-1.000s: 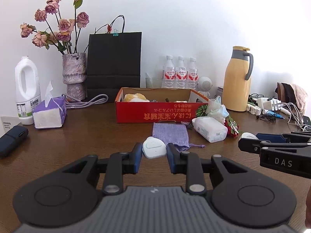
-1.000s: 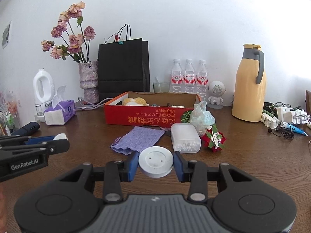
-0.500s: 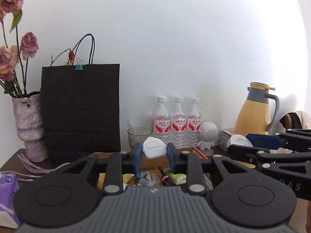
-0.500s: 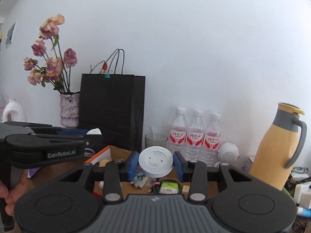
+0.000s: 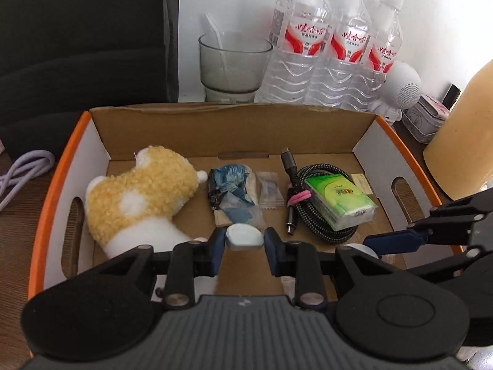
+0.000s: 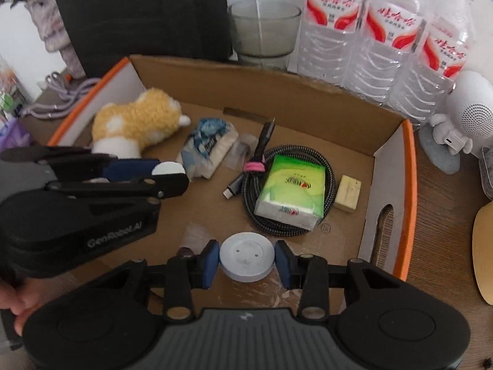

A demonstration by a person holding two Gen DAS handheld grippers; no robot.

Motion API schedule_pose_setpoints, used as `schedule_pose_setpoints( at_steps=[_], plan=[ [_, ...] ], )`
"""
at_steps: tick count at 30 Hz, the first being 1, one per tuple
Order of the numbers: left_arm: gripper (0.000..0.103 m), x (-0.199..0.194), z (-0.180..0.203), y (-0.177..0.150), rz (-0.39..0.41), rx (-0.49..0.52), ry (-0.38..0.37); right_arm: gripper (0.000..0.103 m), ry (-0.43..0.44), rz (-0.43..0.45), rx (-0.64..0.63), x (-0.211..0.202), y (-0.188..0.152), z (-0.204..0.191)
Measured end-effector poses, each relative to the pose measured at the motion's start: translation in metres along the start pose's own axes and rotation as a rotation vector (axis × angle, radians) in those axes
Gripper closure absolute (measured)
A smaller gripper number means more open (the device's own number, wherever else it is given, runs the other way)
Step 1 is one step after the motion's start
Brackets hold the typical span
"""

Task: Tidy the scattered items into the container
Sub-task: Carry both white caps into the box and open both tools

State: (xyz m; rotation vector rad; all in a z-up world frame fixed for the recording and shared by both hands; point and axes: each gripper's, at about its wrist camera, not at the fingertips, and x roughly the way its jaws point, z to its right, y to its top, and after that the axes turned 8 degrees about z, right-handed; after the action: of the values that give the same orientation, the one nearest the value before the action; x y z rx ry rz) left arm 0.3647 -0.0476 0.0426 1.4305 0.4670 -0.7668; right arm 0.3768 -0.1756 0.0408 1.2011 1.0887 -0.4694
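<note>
Both hand-held grippers hang over the open cardboard box (image 6: 389, 166), each pointing steeply down into it and each pinching a small white item. At the left of the box floor, the left gripper (image 5: 245, 239) has its blue pads pressed on a rounded white case (image 5: 244, 236), just in front of the plush toy (image 5: 144, 194); nearer the box's front wall and toward its right half, the right gripper (image 6: 247, 260) clamps a flat white disc (image 6: 247, 256) by its edge, above bare cardboard. Inside the box, from the largest down, lie the yellow-and-white plush toy at the left end, a coiled braided cable (image 6: 289, 185) with a green tissue pack (image 6: 291, 195) resting on it right of centre, a crumpled blue-and-white packet (image 5: 231, 191) between toy and cable, and a small beige block (image 6: 347, 188) against the right wall. Judged from this, the tidying looks well advanced: several items are in and two more are over the box, not yet let go. Whether anything is left on the table outside the box cannot be told from these views. A hand (image 6: 14, 300) grips the left tool's handle at the edge of the right camera's view. Behind the box stand three water bottles (image 5: 332, 49) and a glass (image 5: 234, 61), with a black bag (image 6: 141, 15) behind its left end.
</note>
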Motion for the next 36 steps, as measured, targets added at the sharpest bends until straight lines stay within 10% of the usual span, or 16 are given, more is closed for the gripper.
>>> schedule_pose_setpoints(
  at_steps=[9,13,22,36],
  plan=[
    [0.057,-0.016,0.004,0.015,-0.001,0.002,-0.006,0.053,0.002,0.001,0.062,-0.021,0.009,0.012],
    [0.027,-0.046,-0.002,0.027,0.002,0.015,-0.014,0.043,0.000,0.049,0.132,-0.066,0.017,0.029],
    [0.004,-0.108,-0.019,0.012,-0.024,-0.080,0.110,0.036,-0.060,0.111,0.218,-0.130,-0.004,0.054],
    [0.000,-0.204,0.019,-0.042,0.351,-0.100,0.205,0.024,-0.136,0.624,0.081,-0.196,-0.079,-0.050]
  ],
)
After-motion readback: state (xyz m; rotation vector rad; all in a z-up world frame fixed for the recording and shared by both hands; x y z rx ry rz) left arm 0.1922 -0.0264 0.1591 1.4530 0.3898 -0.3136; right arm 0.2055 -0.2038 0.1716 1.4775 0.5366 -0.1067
